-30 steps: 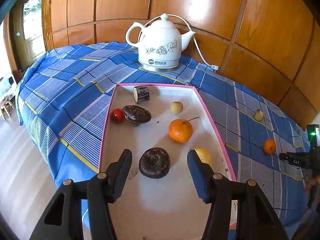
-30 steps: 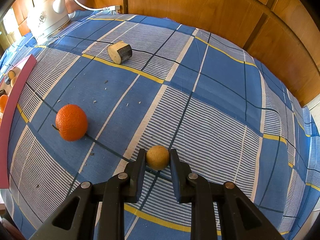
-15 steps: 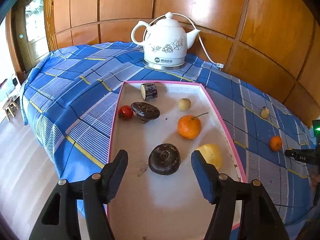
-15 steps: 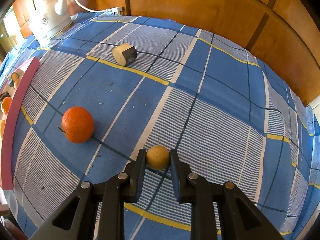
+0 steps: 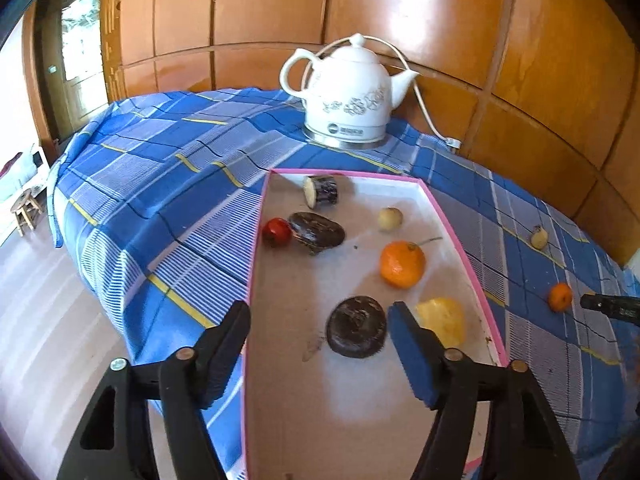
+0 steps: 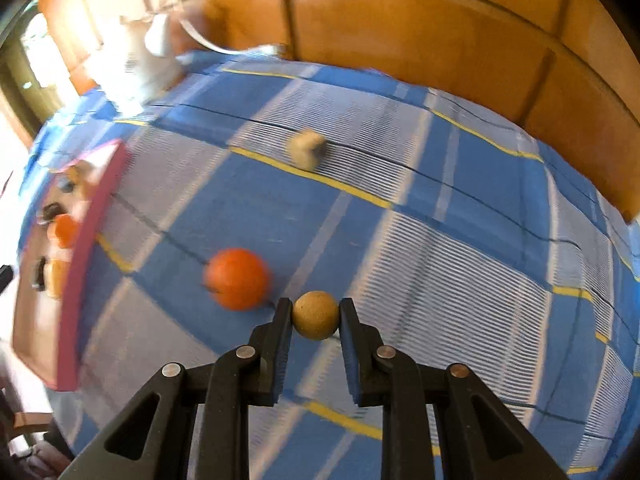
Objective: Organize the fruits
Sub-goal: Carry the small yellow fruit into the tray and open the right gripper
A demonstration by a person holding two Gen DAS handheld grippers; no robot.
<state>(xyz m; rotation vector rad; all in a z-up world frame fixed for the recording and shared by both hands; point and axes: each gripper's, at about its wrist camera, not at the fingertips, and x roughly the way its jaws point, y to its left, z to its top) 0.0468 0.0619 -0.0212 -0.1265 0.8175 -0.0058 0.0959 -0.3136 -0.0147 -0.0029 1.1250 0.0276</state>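
The left gripper [image 5: 318, 334] is seen above the near end of the pink-rimmed tray [image 5: 460, 240], its jaws wide apart and opening. Nothing is pressed by its pads; a dark round fruit [image 5: 356, 326] lies on the tray floor between the two fingers, clear of both. A yellow fruit [image 5: 444, 320] lies just beside the right finger, partly hidden by it. Farther along the tray an orange [image 5: 402, 264], a small pale fruit [image 5: 390, 218], a dark oblong piece [image 5: 316, 230] with a red fruit [image 5: 277, 232] touching it, and a cut dark-skinned stub [image 5: 320, 190] are found. A white kettle [image 5: 346, 102] stands beyond the tray's far rim on the blue checked cloth [image 5: 160, 184].

The right gripper [image 6: 315, 316] is clamped on a small tan ball-shaped fruit [image 6: 315, 314], which is pinched between both pads over the cloth, to the right of the tray. A second orange [image 6: 237, 278] lies on the cloth between that held fruit and the tray, and a pale cut piece [image 6: 306, 147] lies farther off; both are blurred.
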